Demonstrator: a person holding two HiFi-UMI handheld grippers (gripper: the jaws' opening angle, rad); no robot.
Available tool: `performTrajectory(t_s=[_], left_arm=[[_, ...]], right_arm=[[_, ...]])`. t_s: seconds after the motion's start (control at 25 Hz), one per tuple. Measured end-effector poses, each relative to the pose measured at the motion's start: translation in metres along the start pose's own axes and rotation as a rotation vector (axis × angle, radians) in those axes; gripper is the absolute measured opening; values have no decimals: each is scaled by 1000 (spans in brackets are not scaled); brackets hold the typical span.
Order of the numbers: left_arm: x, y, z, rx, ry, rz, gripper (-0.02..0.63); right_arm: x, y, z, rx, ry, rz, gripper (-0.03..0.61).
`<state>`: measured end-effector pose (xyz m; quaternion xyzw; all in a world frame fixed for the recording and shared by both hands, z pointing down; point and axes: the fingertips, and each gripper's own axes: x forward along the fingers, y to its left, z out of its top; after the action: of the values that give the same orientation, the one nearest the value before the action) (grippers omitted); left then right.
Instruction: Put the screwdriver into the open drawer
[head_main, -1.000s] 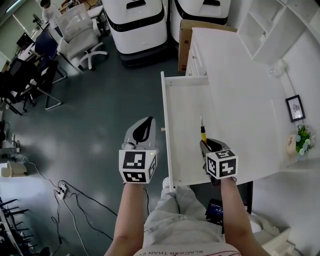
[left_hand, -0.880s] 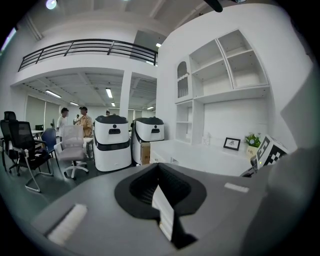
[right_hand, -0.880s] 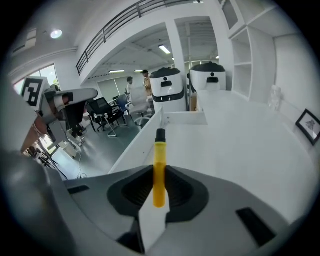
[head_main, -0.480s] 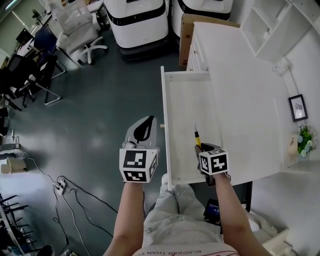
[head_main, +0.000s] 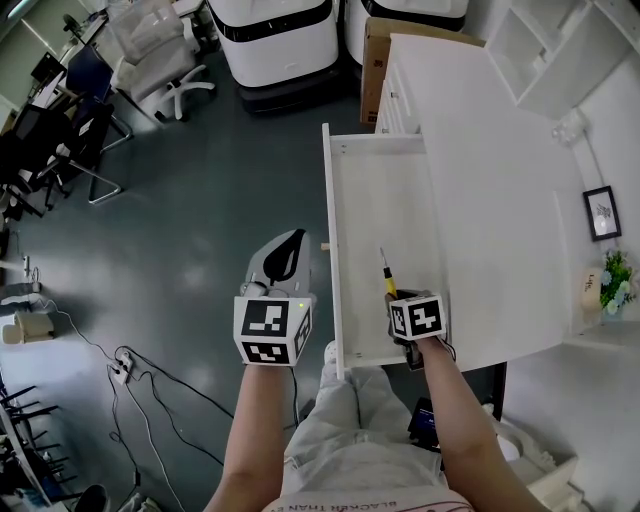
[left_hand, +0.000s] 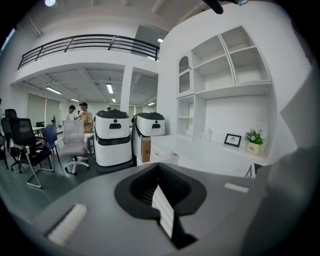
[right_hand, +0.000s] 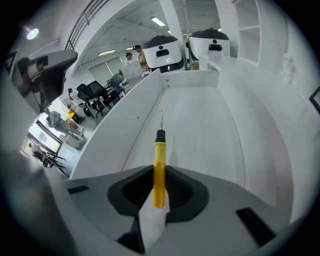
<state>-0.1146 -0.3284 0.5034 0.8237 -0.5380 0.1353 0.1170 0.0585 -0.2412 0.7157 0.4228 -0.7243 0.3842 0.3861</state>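
The screwdriver (head_main: 386, 281) has a yellow handle and a thin metal shaft that points away from me. My right gripper (head_main: 397, 298) is shut on its handle and holds it low over the near part of the open white drawer (head_main: 372, 180). In the right gripper view the screwdriver (right_hand: 159, 170) sticks out from between the jaws, with its tip over the drawer's bare floor (right_hand: 200, 125). My left gripper (head_main: 290, 246) hangs over the dark floor to the left of the drawer's front panel. Its jaws look shut with nothing between them.
The drawer pulls out of a white desk (head_main: 490, 180) that carries a picture frame (head_main: 601, 213) and a small plant (head_main: 612, 280). Two white machines (head_main: 275, 45), a cardboard box (head_main: 372, 70) and office chairs (head_main: 150, 60) stand beyond. Cables (head_main: 130, 380) lie on the floor at left.
My right gripper has sunk into the drawer with the screwdriver and shifted a little to the left. The left gripper has stayed where it was.
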Motion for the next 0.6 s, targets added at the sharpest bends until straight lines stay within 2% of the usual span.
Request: performTrajectory(t_s=[0.36,0.6], left_arm=[[-6,2,-10,2,16,-10,8],[-8,3,-13,9,23,-16,8]], right_arm=[[28,-1,-22,34,81,-36,77],[38,-6,-26,31,105,-96,77]])
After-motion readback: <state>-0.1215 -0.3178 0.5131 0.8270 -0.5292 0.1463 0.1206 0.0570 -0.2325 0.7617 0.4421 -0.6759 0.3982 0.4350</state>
